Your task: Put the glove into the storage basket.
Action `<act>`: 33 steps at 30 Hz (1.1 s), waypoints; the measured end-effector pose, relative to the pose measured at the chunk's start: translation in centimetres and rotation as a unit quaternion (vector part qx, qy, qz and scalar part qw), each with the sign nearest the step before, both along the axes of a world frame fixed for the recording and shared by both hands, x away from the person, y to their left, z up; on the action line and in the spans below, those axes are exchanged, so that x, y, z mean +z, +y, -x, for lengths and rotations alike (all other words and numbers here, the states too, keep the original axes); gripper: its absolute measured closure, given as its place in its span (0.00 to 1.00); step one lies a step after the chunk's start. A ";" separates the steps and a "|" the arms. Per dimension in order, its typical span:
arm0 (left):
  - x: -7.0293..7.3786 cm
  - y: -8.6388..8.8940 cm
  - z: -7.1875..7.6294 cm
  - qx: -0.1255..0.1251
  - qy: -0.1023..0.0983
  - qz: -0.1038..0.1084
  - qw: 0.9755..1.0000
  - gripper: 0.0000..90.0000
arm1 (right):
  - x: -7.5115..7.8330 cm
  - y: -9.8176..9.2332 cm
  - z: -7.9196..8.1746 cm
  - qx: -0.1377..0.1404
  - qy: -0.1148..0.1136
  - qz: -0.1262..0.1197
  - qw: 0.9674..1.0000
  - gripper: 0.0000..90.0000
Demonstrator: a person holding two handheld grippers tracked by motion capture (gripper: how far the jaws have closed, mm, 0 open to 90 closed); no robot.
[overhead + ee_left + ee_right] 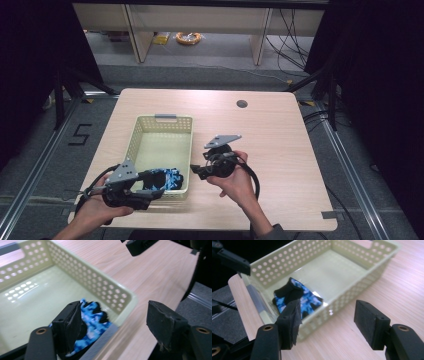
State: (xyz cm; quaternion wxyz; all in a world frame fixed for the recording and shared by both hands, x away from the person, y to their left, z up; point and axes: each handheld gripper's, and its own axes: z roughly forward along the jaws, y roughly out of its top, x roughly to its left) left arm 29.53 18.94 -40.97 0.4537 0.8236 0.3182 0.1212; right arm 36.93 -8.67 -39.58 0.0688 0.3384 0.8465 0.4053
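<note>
Wood-grain counter (280,150) carries a pale green perforated basket (162,121), and a blue-and-black patterned glove (167,179) lies inside it at the six o'clock end, against the near wall. Both grippers stand with jaws spread and nothing between them: the left gripper (117,322) straddles the basket's near corner, the right gripper (327,320) hangs at about three o'clock of the basket, above bare wood. Judging by this, the glove is dropped and the step is clearing away; lift the left jaws straight up so neither pad hooks the rim or drags the fabric out.
</note>
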 end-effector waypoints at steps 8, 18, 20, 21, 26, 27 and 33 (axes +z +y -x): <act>-0.4 -3.0 1.1 -0.025 -0.007 0.011 1.000 0.27 | -0.6 -4.6 1.1 -0.036 -0.012 -0.011 0.999 0.42; -0.9 -5.0 1.8 -0.048 -0.003 0.017 0.999 0.22 | -1.4 -7.6 2.3 -0.057 -0.016 -0.039 0.997 0.42; -1.2 -5.3 1.9 -0.050 0.006 0.022 0.998 0.22 | -1.5 -7.9 2.6 -0.063 -0.009 -0.041 0.997 0.41; -1.3 -5.4 1.9 -0.054 0.004 0.024 0.998 0.23 | -1.5 -8.1 2.7 -0.064 -0.007 -0.041 0.997 0.41; -1.9 -5.8 2.3 -0.062 -0.001 0.019 0.998 0.23 | -1.9 -8.8 3.0 -0.063 -0.017 -0.049 0.997 0.40; -2.0 -5.9 2.4 -0.058 0.004 0.023 0.998 0.23 | -1.9 -8.8 3.3 -0.070 -0.001 -0.054 0.996 0.40; -2.5 -6.5 2.7 -0.080 -0.003 0.022 0.997 0.22 | -2.4 -9.6 3.7 -0.063 -0.010 -0.060 0.996 0.38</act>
